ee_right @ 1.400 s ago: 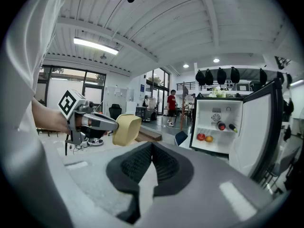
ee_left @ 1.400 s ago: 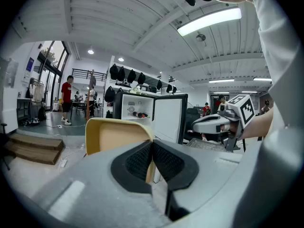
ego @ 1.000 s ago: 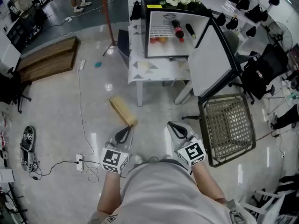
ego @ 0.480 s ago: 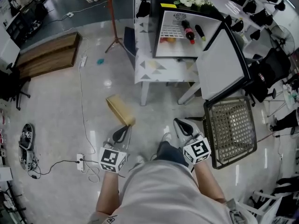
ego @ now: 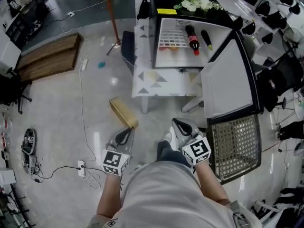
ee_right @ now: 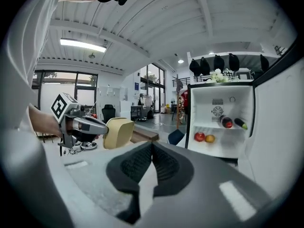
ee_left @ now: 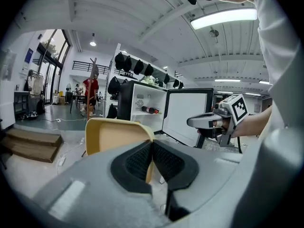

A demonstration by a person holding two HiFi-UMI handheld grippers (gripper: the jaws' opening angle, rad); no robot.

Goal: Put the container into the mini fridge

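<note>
A flat yellow container [ego: 123,112] hangs over the floor, with my left gripper [ego: 126,132] shut on its near edge. In the left gripper view the container [ee_left: 116,134] stands up just past the closed pads of the left gripper [ee_left: 152,145]. My right gripper [ego: 178,125] rides beside it, shut with nothing held; its pads meet in the right gripper view [ee_right: 152,147]. The mini fridge [ego: 190,34] stands ahead on a low table, its door [ego: 228,77] swung wide to the right. Inside lie a dark bottle [ee_right: 226,122] on a shelf and two fruits [ee_right: 204,137] below.
A white table with a triangle pattern [ego: 161,80] carries the fridge. A wire mesh chair [ego: 236,145] stands right of me under the open door. A wooden pallet [ego: 47,58], a red pole [ego: 113,18] and floor cables [ego: 83,113] lie to the left.
The person has stepped toward the fridge, so fridge and table sit closer and lower in the head view. Both grippers moved forward together, the yellow container still held by the left one.
</note>
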